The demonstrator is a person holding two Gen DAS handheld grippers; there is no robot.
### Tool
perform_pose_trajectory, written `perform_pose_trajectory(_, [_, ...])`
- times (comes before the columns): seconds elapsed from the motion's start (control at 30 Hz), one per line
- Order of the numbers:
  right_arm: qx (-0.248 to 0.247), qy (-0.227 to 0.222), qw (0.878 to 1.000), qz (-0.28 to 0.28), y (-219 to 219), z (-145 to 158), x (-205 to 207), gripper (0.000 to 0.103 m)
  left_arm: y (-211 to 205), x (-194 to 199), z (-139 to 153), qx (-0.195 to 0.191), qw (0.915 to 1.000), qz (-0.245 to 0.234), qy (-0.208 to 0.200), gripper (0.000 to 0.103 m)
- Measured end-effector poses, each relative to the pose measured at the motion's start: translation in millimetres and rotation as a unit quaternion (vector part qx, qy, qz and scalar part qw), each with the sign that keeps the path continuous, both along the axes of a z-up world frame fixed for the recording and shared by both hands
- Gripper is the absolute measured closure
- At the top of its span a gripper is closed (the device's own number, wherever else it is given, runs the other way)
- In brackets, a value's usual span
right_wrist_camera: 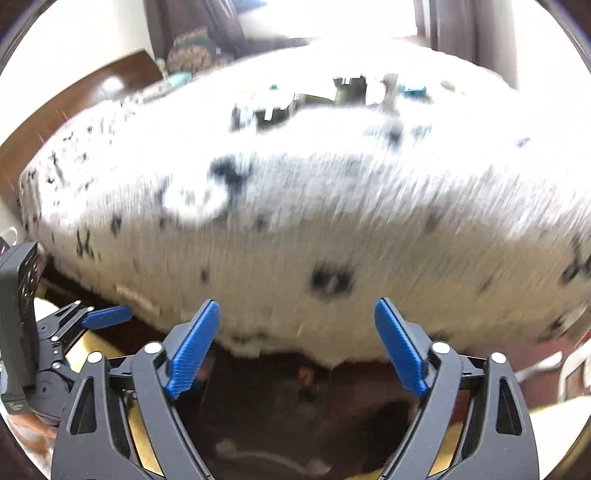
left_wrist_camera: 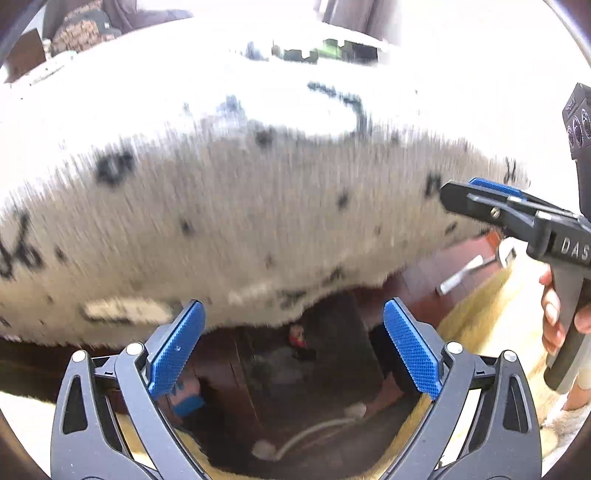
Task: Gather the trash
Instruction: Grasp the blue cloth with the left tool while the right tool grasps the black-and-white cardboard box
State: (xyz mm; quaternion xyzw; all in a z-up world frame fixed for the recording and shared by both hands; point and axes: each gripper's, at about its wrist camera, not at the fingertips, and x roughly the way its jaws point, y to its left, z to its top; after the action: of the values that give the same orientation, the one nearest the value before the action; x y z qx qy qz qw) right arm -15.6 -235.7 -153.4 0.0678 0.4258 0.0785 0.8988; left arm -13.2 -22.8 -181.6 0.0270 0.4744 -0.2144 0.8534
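Both views are motion-blurred. A table under a white cloth with black marks fills both views; it shows in the right wrist view too. Small greenish and dark items lie at its far side, also in the right wrist view; too blurred to name. My left gripper is open and empty at the table's near edge. My right gripper is open and empty at the same edge. The right gripper also shows at the right of the left wrist view; the left one at the left of the right wrist view.
Under the table is a dark space with a white cable and a small red object on the floor. A patterned cushion and dark curtains stand behind the table. A chair leg shows at the right.
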Motion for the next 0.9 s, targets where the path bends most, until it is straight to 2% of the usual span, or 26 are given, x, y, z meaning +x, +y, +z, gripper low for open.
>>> perform_pose_trajectory(0.2, [-0.040, -0.036, 0.998, -0.025, -31.4, 33.9, 41.7, 0.014, 3.5, 30.9, 36.1, 0.033, 0.9977, 0.018, -0.057, 0.010])
perform_pose_trajectory(0.3, [-0.046, -0.037, 0.997, -0.048, -49.7, 39.4, 72.0, 0.014, -5.2, 59.0, 47.5, 0.037, 0.9965, 0.030, -0.068, 0.010])
perform_pose_trajectory(0.6, [-0.079, -0.055, 0.993, -0.075, -64.5, 39.7, 147.5, 0.015, -7.0, 145.5, 70.3, 0.039, 0.9910, 0.085, -0.096, 0.013])
perform_pose_trajectory(0.7, [-0.079, -0.059, 0.992, -0.078, -66.0, 38.6, 168.3, 0.024, -6.2, 170.9, 72.2, 0.032, 0.9902, 0.099, -0.093, 0.019])
perform_pose_trajectory(0.9, [-0.094, -0.049, 0.991, -0.077, -61.2, 31.4, 199.4, 0.039, -22.3, 207.3, 71.0, 0.024, 0.9914, 0.094, -0.088, 0.028])
